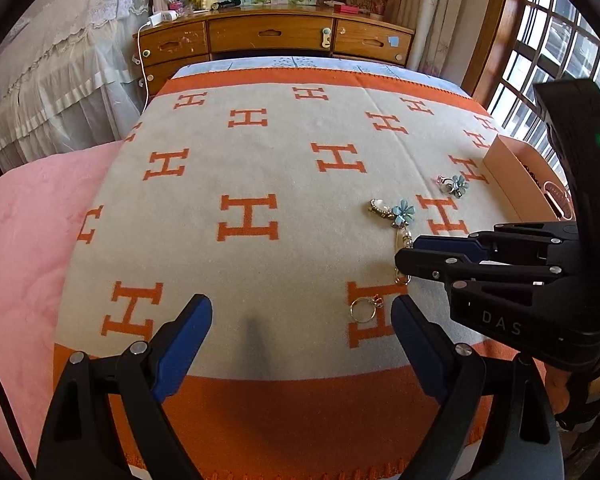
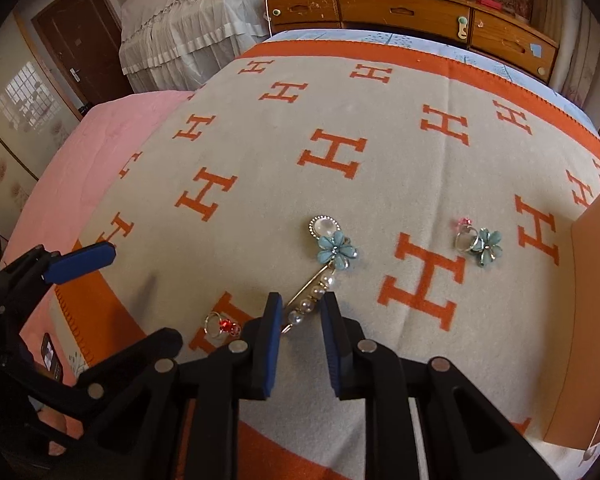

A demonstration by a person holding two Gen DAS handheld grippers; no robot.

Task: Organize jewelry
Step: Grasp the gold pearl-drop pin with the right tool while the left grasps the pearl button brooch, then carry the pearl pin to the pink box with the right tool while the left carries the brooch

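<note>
The pearl brooch pin [image 2: 314, 294] lies on the H-patterned blanket [image 2: 260, 184], its lower end framed by the right gripper [image 2: 300, 314], whose fingers are parted. It is judged light, thin and slippery, best pinched across the beaded bar. The left gripper [image 1: 302, 320] is held wide apart, empty.

The left tongs [image 1: 302, 320] stand wide open over the grey-and-orange H-patterned blanket [image 1: 260, 168], a small silver ring with red stones [image 1: 365, 307] lying just beside the right finger.
</note>
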